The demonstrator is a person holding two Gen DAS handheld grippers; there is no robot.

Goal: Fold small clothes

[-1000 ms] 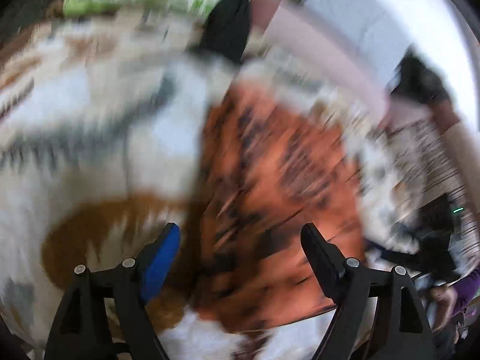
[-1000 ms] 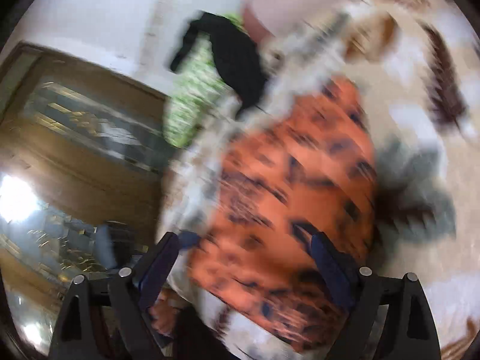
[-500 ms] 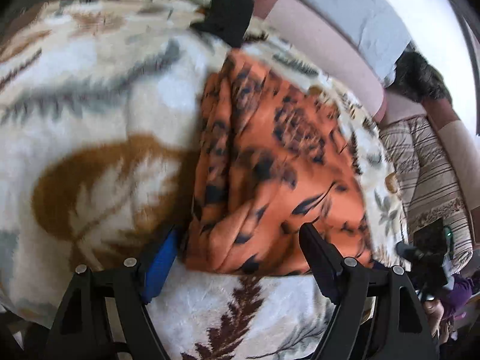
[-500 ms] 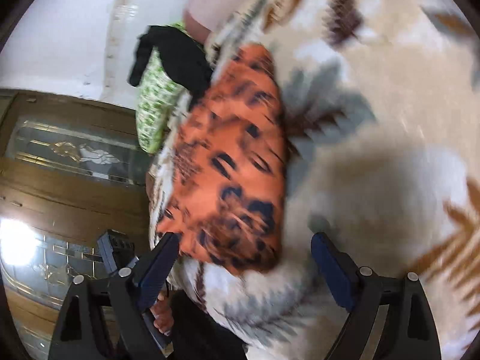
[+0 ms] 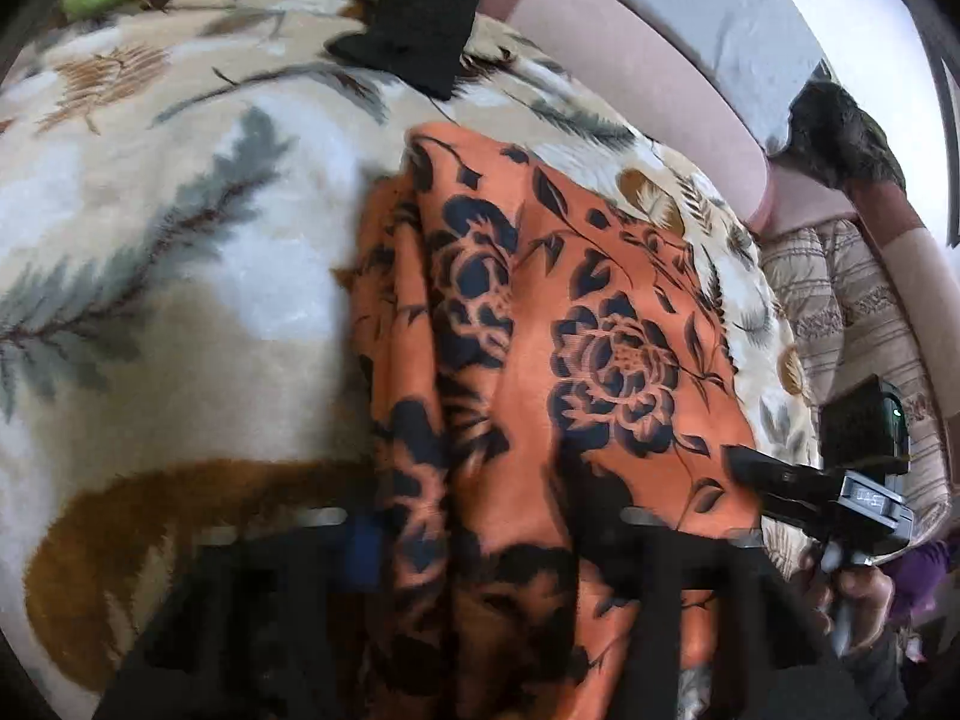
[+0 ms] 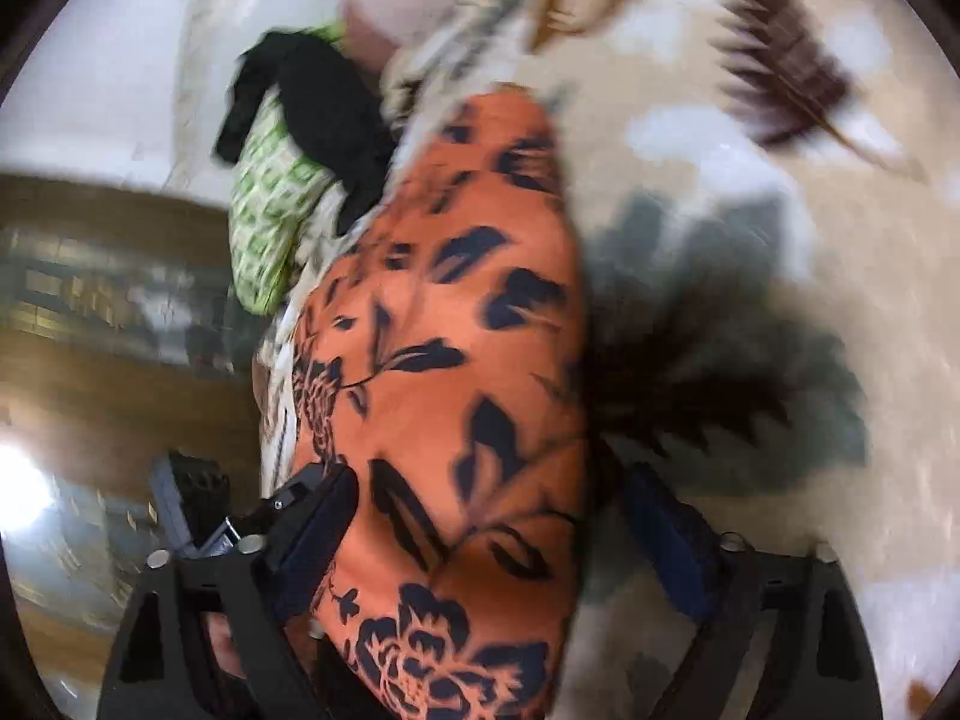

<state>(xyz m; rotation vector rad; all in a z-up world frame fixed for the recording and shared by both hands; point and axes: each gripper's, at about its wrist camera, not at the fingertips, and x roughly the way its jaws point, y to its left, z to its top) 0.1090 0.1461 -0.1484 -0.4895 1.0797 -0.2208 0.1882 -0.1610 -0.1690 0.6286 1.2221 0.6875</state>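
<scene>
An orange cloth with dark blue flowers and leaves point(image 5: 540, 360) lies in soft folds on a fuzzy cream blanket with grey and brown feather shapes point(image 5: 180, 240). The left gripper point(image 5: 480, 546) is a dark blur at 6 o'clock with cloth heaped over it, so I cannot tell if it is pinching. The right gripper point(image 6: 480, 516) has its blue-padded fingers point(image 6: 318, 516) spread wide, the cloth lying between them. At 12 o'clock sits a floppy black cloth point(image 5: 420, 18) beside a green checked pillow point(image 6: 270, 198). I can read no writing.

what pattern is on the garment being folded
Orange garment with dark floral print; clearest in left wrist view.
</scene>
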